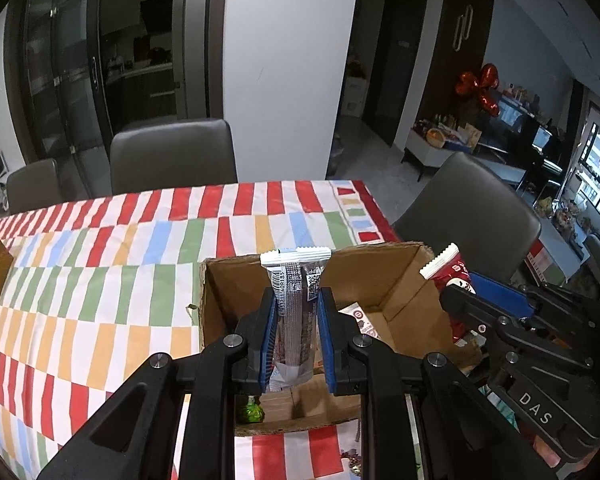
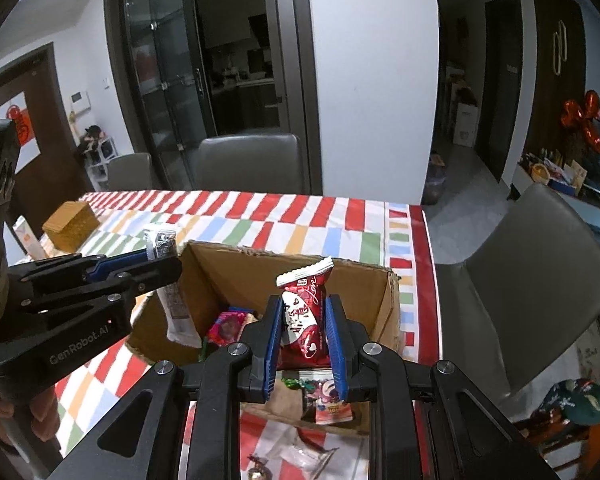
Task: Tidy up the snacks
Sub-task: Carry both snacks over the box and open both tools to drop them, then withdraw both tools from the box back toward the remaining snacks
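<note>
Both pairs of jaws are clamped on snacks. A silver-and-brown snack bar (image 1: 294, 312) is pinched upright between the blue pads of the left gripper (image 1: 297, 300), its crimped white end standing above the fingertips. A red heart-printed snack packet (image 2: 305, 322) is pinched in the same way by the right gripper (image 2: 304, 308), its crimped end also pointing up. Both grippers are held over an open cardboard box (image 2: 364, 280) that sits on a table covered with a striped cloth (image 1: 100, 264) of red, blue, green and orange bars.

Inside the box several items are seen. A pink wrapper (image 2: 228, 326) lies near the left wall, and a long white packet (image 2: 176, 304) leans against that wall. Under the right gripper a small green-wrapped sweet (image 2: 292, 383) and a red-and-white packet (image 2: 328, 400) rest on the box floor. From the left wrist view, a white packet with a red round mark (image 1: 360, 320) is seen on the floor of the box.

On the cloth in front of the box a clear wrapper (image 2: 308, 454) is lying loose. A golden-brown woven box (image 2: 71, 225) stands well apart, toward the far left of the table. What it holds cannot be told.
</note>
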